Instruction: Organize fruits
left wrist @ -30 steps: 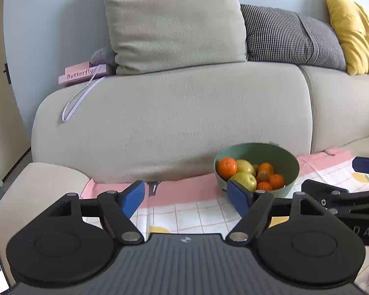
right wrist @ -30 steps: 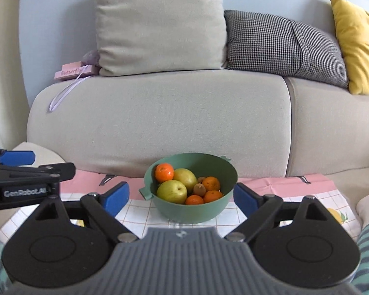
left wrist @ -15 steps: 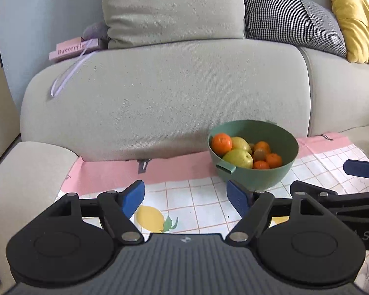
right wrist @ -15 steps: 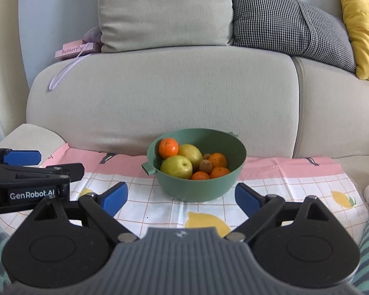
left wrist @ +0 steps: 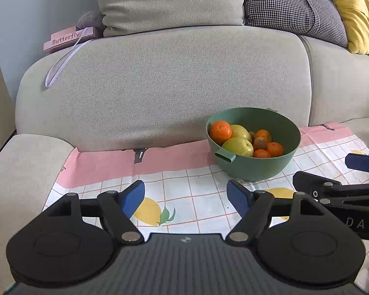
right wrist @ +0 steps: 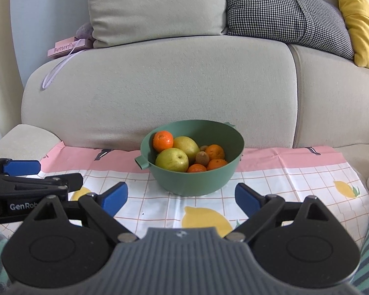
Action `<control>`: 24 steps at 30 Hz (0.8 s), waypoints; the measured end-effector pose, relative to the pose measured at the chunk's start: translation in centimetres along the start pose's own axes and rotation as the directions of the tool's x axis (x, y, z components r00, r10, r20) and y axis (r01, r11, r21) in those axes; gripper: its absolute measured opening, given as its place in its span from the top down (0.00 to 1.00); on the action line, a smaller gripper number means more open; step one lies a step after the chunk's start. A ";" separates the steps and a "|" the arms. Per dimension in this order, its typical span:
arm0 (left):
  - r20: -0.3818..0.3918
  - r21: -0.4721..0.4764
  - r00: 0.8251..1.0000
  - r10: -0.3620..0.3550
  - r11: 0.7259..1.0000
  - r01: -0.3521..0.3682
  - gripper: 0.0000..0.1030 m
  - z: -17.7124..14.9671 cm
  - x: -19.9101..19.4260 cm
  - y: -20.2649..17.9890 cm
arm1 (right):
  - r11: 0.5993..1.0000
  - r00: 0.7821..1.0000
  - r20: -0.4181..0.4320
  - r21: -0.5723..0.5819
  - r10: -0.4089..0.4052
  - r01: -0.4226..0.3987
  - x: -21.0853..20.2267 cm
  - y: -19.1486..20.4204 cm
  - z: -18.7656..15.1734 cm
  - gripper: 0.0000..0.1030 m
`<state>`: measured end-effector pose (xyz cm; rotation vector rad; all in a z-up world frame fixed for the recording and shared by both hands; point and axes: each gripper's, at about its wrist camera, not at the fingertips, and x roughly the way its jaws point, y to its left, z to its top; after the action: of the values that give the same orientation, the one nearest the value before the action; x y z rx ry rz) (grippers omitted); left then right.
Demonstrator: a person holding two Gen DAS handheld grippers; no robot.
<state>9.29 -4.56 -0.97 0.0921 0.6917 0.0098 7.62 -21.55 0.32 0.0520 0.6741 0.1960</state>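
A green bowl [right wrist: 196, 182] stands on a checked lemon-print cloth [right wrist: 295, 179] on the sofa seat. It holds several tangerines [right wrist: 162, 141], two yellow-green pears [right wrist: 171, 159] and a kiwi [right wrist: 202, 157]. The bowl also shows in the left wrist view [left wrist: 255, 169]. My right gripper [right wrist: 181, 199] is open and empty, just short of the bowl. My left gripper [left wrist: 185, 198] is open and empty, to the left of the bowl and nearer than it. Each gripper shows at the edge of the other's view.
The sofa backrest [right wrist: 160, 93] rises right behind the bowl. A beige cushion [right wrist: 155, 7], a houndstooth cushion [right wrist: 283, 12] and a yellow cushion [right wrist: 361, 19] lean on top. A pink "Butterfly" box [right wrist: 66, 47] with a ribbon lies at the back left.
Both views have tipped downward and drawn closer, so more of the cloth shows and the bowl looks larger. Both grippers stay open.
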 end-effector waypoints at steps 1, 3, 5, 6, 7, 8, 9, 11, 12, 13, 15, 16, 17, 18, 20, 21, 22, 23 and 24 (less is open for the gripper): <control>-0.001 -0.002 1.000 0.000 1.000 0.000 0.14 0.0 0.0 0.0 | 1.000 1.000 0.002 -0.001 0.001 -0.001 0.0 0.0 0.0 0.12; 0.000 -0.007 1.000 -0.001 1.000 0.001 0.14 0.1 -0.1 0.1 | 1.000 1.000 0.005 -0.003 0.001 -0.001 -0.1 0.0 0.0 0.12; 0.000 -0.008 1.000 0.000 1.000 0.000 0.14 0.1 -0.2 0.2 | 1.000 1.000 0.008 -0.002 0.001 -0.001 -0.2 0.0 0.1 0.12; 0.000 -0.007 1.000 0.001 1.000 -0.001 0.14 0.1 -0.2 0.1 | 1.000 1.000 0.009 -0.002 0.001 -0.001 -0.3 0.0 0.1 0.12; 0.000 -0.007 1.000 0.002 1.000 -0.002 0.14 0.1 -0.3 0.1 | 1.000 1.000 0.010 -0.001 0.001 -0.001 -0.3 0.0 0.1 0.12; -0.001 -0.008 1.000 0.002 1.000 -0.002 0.14 0.1 -0.3 0.1 | 1.000 1.000 0.011 -0.002 0.001 -0.001 -0.4 0.0 0.1 0.12; -0.002 -0.008 1.000 0.000 1.000 0.000 0.14 0.1 -0.3 0.2 | 1.000 1.000 0.013 -0.003 0.002 -0.002 -0.4 0.0 0.1 0.12; -0.007 -0.008 1.000 -0.001 1.000 0.001 0.14 0.1 -0.4 0.1 | 1.000 1.000 0.015 -0.005 0.004 -0.003 -0.6 0.1 0.1 0.12; -0.008 -0.009 1.000 0.000 1.000 0.000 0.14 0.1 -0.4 0.1 | 1.000 1.000 0.017 -0.007 0.005 -0.005 -0.6 0.0 0.1 0.12; -0.008 -0.008 1.000 0.001 1.000 -0.001 0.14 0.1 -0.4 0.1 | 1.000 1.000 0.020 -0.008 0.006 -0.006 -0.7 0.0 0.1 0.12; -0.009 -0.008 1.000 0.002 1.000 -0.002 0.14 0.1 -0.5 0.1 | 1.000 1.000 0.023 -0.011 0.008 -0.007 -0.8 0.1 0.2 0.12; -0.009 -0.009 1.000 0.003 1.000 -0.003 0.14 0.1 -0.5 0.1 | 1.000 1.000 0.025 -0.011 0.007 -0.007 -0.9 0.1 0.2 0.12; -0.008 -0.010 1.000 0.003 1.000 -0.003 0.14 0.1 -0.6 0.1 | 1.000 1.000 0.028 -0.011 0.007 -0.007 -1.0 0.1 0.2 0.12; -0.008 -0.009 1.000 0.003 1.000 -0.003 0.14 0.2 -0.6 0.1 | 1.000 1.000 0.030 -0.010 0.007 -0.007 -1.0 0.1 0.2 0.12; -0.007 -0.008 1.000 0.004 1.000 -0.004 0.14 0.2 -0.6 0.2 | 1.000 1.000 0.031 -0.008 0.006 -0.006 -1.1 0.1 0.3 0.12; -0.007 -0.007 1.000 0.004 1.000 -0.005 0.14 0.2 -0.6 0.2 | 1.000 0.999 0.031 -0.007 0.006 -0.006 -1.2 0.0 0.3 0.12; -0.007 -0.007 1.000 0.004 1.000 -0.004 0.14 0.2 -0.6 0.2 | 1.000 0.999 0.032 -0.007 0.006 -0.006 -1.2 0.0 0.3 0.12; -0.007 -0.007 1.000 0.005 1.000 -0.005 0.14 0.2 -0.6 0.2 | 1.000 0.999 0.031 -0.007 0.007 -0.006 -1.2 0.0 0.3 0.12; -0.008 -0.008 1.000 0.004 1.000 -0.004 0.14 0.2 -0.6 0.2 | 1.000 0.999 0.031 -0.009 0.007 -0.007 -1.2 0.0 0.3 0.12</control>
<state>8.96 -4.43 -0.36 0.0861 0.6992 0.0170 6.85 -21.77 1.27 0.0491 0.6421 0.2043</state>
